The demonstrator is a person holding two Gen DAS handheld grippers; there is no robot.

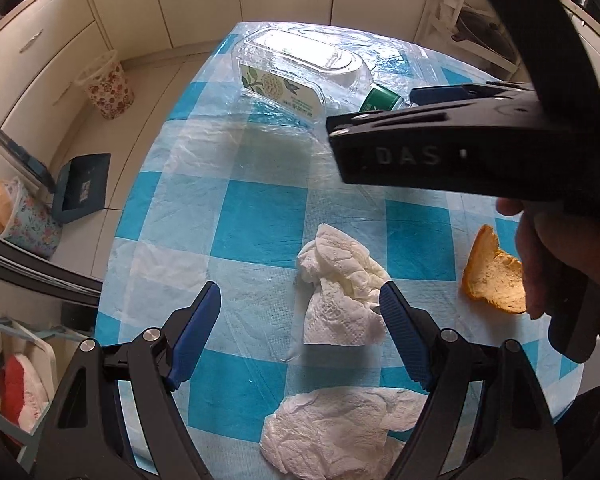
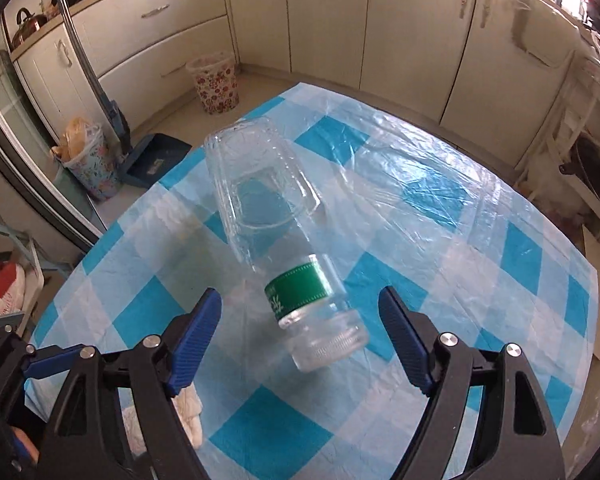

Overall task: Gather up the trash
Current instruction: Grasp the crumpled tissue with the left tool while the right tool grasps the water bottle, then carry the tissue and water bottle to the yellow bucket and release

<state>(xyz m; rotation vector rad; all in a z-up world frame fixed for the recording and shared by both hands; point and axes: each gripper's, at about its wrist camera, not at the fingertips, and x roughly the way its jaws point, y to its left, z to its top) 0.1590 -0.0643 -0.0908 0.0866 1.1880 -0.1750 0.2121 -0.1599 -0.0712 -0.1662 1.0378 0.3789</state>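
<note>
My left gripper point(image 1: 300, 304) is open just above the checked tablecloth, with a crumpled white paper towel point(image 1: 342, 284) between its blue fingers. A second crumpled towel point(image 1: 336, 424) lies nearer, under the gripper. A piece of orange peel point(image 1: 490, 278) lies to the right. A clear plastic bottle with a green label point(image 2: 284, 248) lies on its side; my right gripper point(image 2: 300, 308) is open, its fingers either side of the bottle's neck end, not touching. The right gripper's body point(image 1: 440, 148) crosses the left wrist view, above the table.
A floral waste bin point(image 2: 216, 84) stands on the floor by the cabinets, a second floral bin with a bag point(image 2: 88, 160) and a blue dustpan point(image 2: 156, 160) to the left. The table edge point(image 1: 112, 280) runs close on the left.
</note>
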